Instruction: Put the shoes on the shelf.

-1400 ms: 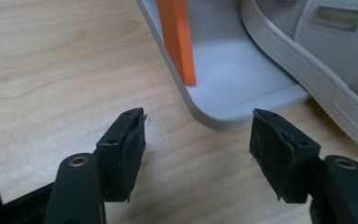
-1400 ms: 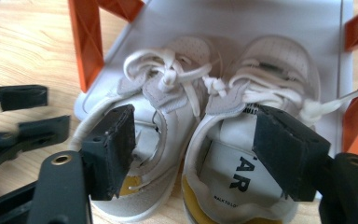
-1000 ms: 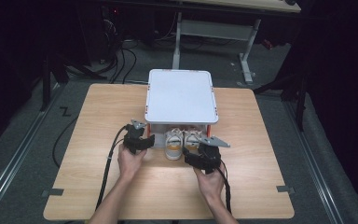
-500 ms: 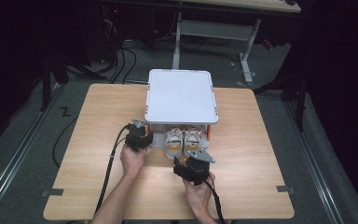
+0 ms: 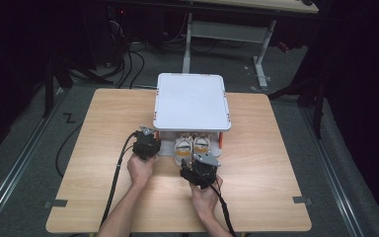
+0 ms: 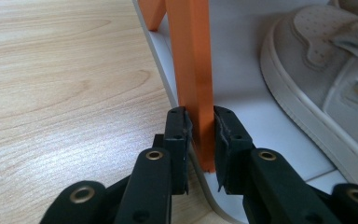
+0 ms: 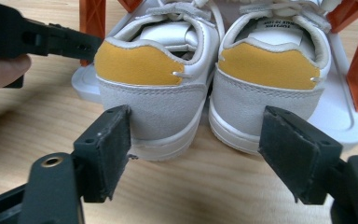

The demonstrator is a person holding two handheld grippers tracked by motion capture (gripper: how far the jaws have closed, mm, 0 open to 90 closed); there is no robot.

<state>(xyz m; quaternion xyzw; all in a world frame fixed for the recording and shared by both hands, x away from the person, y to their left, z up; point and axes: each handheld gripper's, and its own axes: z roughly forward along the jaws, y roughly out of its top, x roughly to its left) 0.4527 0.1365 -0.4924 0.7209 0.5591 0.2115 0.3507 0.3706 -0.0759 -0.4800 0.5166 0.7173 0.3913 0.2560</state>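
Since a second ago our right claw (image 5: 196,164) has drawn back from the pair of shoes (image 5: 192,147) toward the near edge of the worktop (image 5: 276,163), while our left claw (image 6: 200,140) has just been closing and now stands clamped on the orange post (image 6: 195,70) at the near left corner of the white rack (image 5: 191,101). In the right gripper view the jaws stand apart, short of the two yellow-patched heels, touching neither; they have narrowed a little in the last half second with nothing between them. The shoes sit side by side on the rack's lower shelf (image 7: 340,116), heels toward us, jutting slightly over its front edge.
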